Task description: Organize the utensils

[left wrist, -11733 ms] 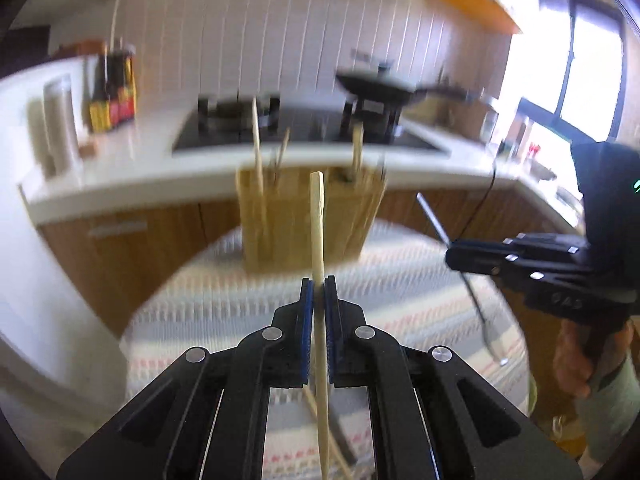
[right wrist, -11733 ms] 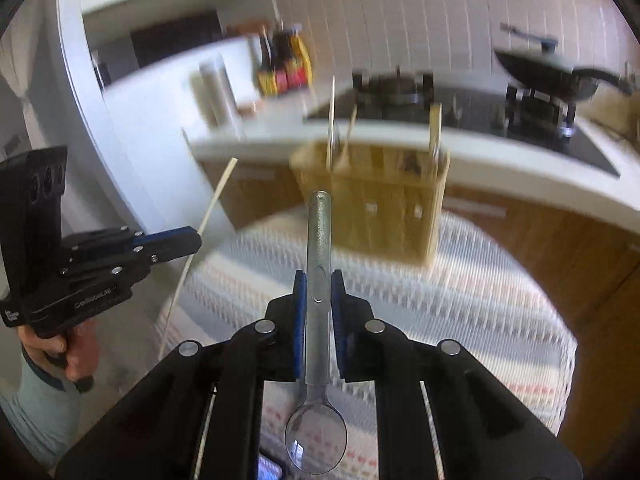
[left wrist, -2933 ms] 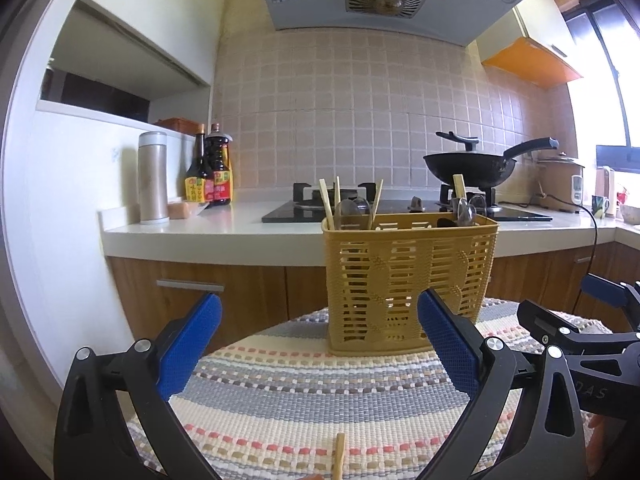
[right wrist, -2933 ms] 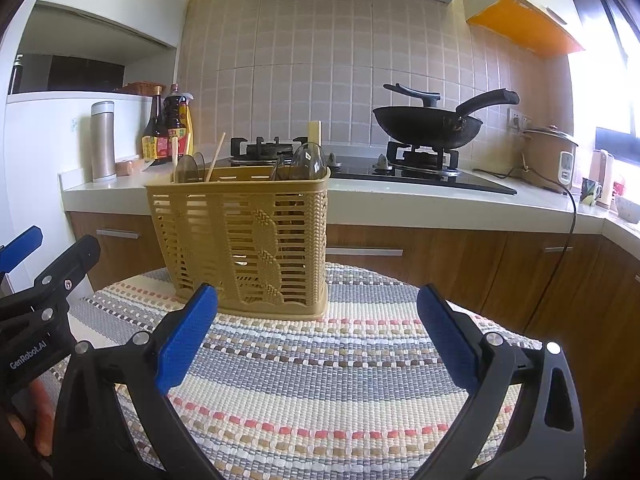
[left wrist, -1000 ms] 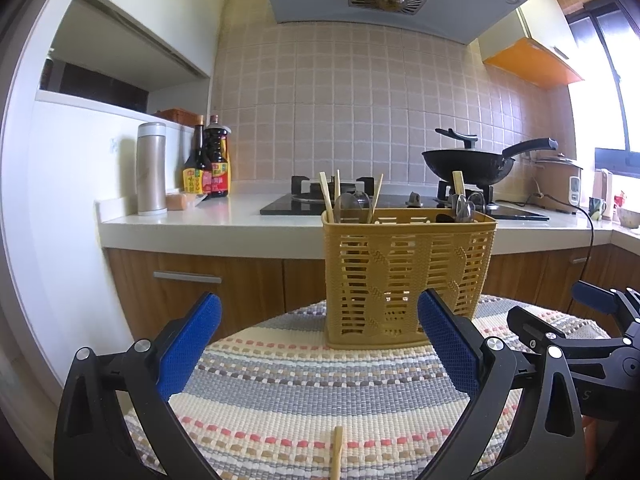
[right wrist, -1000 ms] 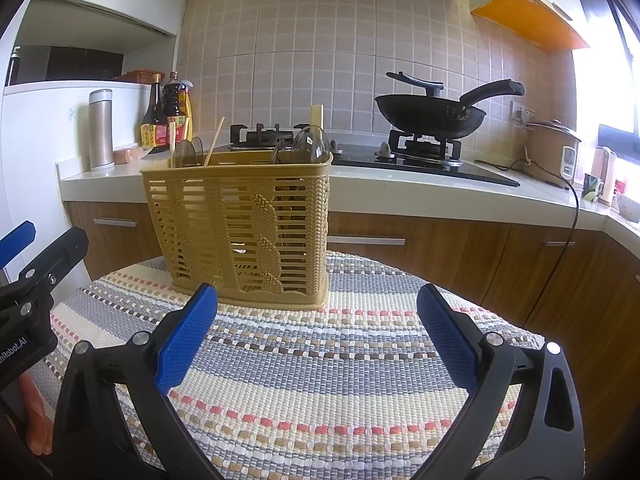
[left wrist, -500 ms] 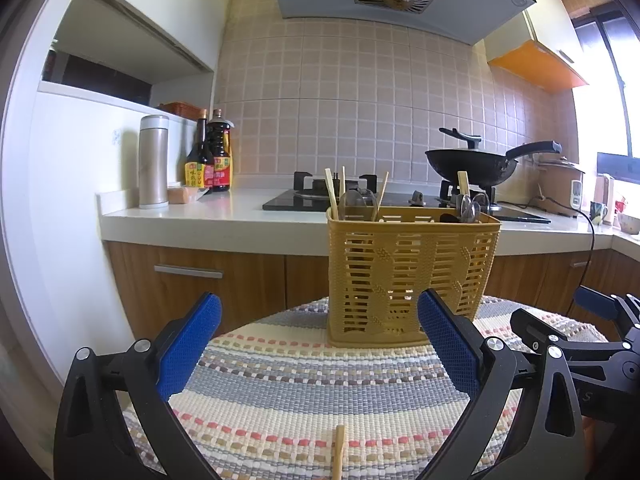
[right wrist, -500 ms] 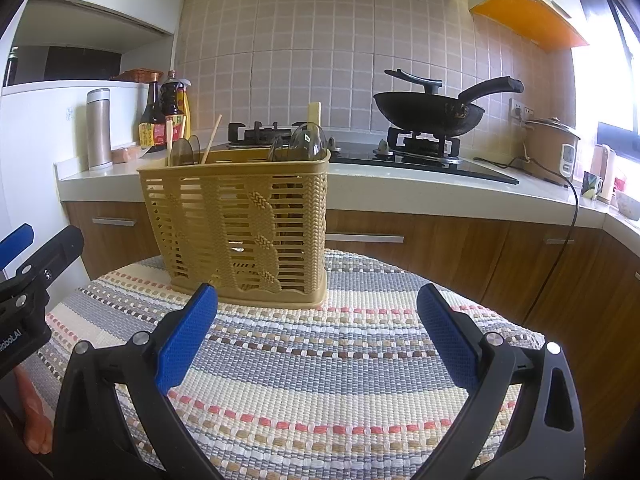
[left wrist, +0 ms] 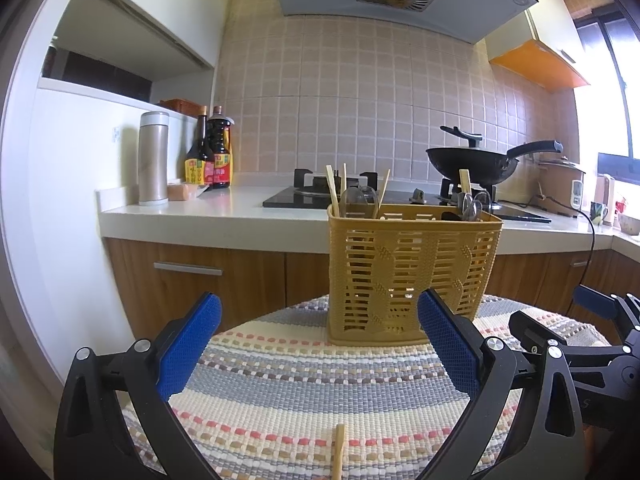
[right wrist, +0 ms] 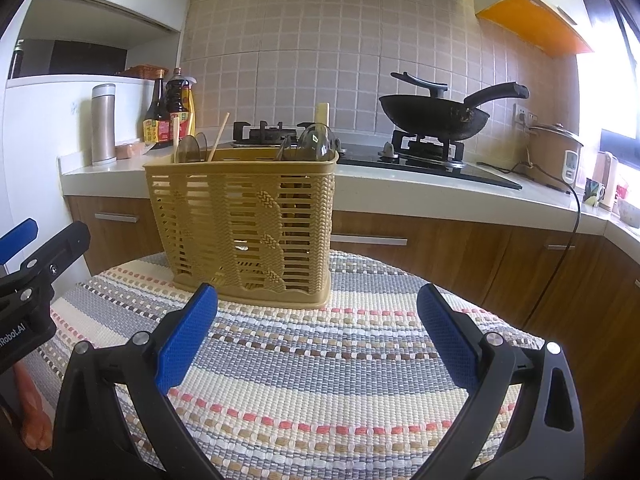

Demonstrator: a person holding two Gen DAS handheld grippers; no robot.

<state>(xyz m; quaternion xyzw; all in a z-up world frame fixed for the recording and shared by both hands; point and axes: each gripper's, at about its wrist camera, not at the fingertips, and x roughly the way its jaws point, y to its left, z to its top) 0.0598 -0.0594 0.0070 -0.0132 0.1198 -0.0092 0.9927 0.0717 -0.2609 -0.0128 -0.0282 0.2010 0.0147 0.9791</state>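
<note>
A yellow slotted utensil basket stands on the far side of the striped mat; it also shows in the right wrist view. Chopsticks and spoons stand upright in it. One wooden chopstick lies on the mat at the near edge, between my left fingers. My left gripper is open and empty, short of the basket. My right gripper is open and empty, also short of the basket. The right gripper shows at the right of the left wrist view.
Behind the mat runs a white kitchen counter with a gas hob, a black wok, sauce bottles, a steel flask and a rice cooker. Wooden cabinet fronts lie below.
Since 11.7 s ago both grippers have let go of the chopstick and the spoon and opened. In the last second both cameras have tilted slightly; the basket has not moved.
</note>
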